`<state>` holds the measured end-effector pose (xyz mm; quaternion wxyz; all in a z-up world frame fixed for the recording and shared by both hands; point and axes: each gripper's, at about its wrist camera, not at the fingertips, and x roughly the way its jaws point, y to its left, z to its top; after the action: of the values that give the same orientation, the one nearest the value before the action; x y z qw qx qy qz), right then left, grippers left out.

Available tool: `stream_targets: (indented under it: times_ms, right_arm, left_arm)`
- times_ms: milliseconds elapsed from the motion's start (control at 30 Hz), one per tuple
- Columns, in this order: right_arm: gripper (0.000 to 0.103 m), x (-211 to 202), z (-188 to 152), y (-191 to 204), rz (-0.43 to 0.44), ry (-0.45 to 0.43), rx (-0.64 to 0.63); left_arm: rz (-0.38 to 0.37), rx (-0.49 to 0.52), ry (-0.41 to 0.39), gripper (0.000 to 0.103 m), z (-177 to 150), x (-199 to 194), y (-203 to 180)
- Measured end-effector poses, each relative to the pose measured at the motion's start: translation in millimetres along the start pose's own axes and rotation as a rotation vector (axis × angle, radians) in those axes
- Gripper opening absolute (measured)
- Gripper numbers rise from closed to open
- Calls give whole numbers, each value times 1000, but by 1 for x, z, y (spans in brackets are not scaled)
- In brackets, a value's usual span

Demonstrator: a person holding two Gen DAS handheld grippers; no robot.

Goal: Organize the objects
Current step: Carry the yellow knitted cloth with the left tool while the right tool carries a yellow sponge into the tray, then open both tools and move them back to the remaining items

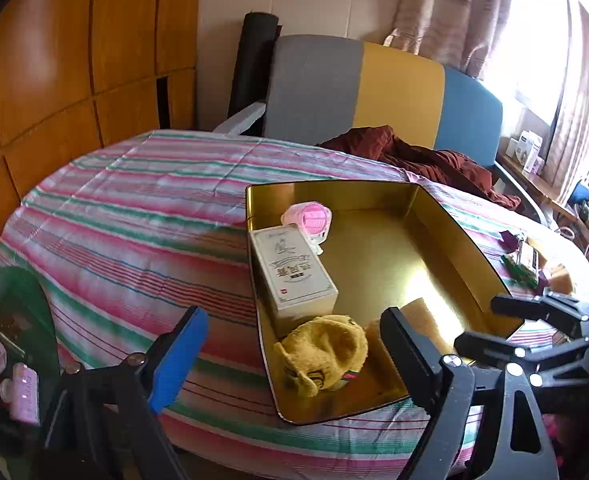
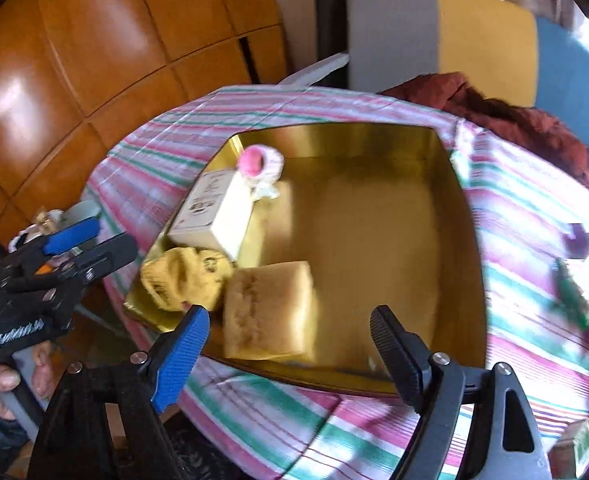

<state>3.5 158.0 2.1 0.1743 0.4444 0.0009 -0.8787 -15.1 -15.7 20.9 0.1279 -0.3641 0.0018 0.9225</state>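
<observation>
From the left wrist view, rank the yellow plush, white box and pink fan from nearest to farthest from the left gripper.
1. Yellow plush, in the gold tray's near corner, between the left gripper's open jaws.
2. White box, along the tray's left wall, just behind the plush.
3. Pink fan, behind the box, toward the tray's far-left corner.

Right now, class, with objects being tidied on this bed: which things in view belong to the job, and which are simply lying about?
Part of the job:
gold tray
white box
pink roller
yellow plush toy
tan sponge block
small items on the bedspread beside the tray, too blurred to name

Just lying about:
maroon blanket
striped bedspread
headboard
wooden wardrobe
</observation>
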Motion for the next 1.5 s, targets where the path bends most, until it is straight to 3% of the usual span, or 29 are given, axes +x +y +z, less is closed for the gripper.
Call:
stream_targets:
  times_ms: [133, 333, 1267, 1500]
  right_arm:
    - [85, -9, 2, -4, -106, -40, -2]
    - [85, -18, -3, -6, -184, -71, -39]
    - [85, -38, -13, -24, -266, -113, -22]
    - [85, -45, -20, -50, -313, -91, -12]
  left_arm:
    - [15, 26, -6, 89, 1, -1, -7]
    - [10, 26, -3, 89, -1, 0, -17]
    - [-16, 84, 10, 89, -2, -2, -52]
    - [1, 159, 18, 89, 3, 4, -72]
